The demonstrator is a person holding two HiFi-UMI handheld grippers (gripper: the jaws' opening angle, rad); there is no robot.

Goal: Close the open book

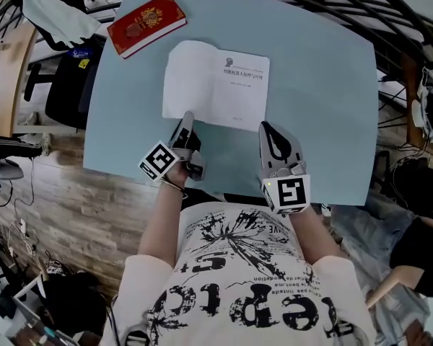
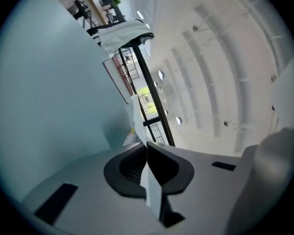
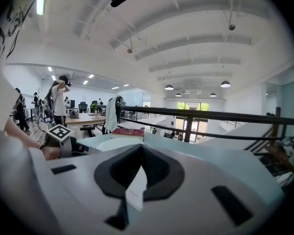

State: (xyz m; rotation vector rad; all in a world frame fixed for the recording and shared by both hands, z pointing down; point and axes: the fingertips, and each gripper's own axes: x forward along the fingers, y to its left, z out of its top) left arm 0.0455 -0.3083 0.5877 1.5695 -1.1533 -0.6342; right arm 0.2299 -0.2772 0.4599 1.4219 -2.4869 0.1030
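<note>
The open book (image 1: 215,83) lies flat on the light blue table (image 1: 325,85), white pages up, with print on its right page. My left gripper (image 1: 187,117) is at the near edge of the left page. In the left gripper view that gripper (image 2: 147,155) is rolled sideways and shut on a thin white sheet (image 2: 154,195). My right gripper (image 1: 263,126) is at the near right corner of the book. In the right gripper view it (image 3: 141,151) is shut on a white page edge (image 3: 136,190).
A closed red book (image 1: 146,23) lies at the table's far left corner. A black chair (image 1: 72,85) with a white cloth (image 1: 54,9) stands left of the table. A black railing (image 3: 210,115) runs behind the table. People stand at desks in the background.
</note>
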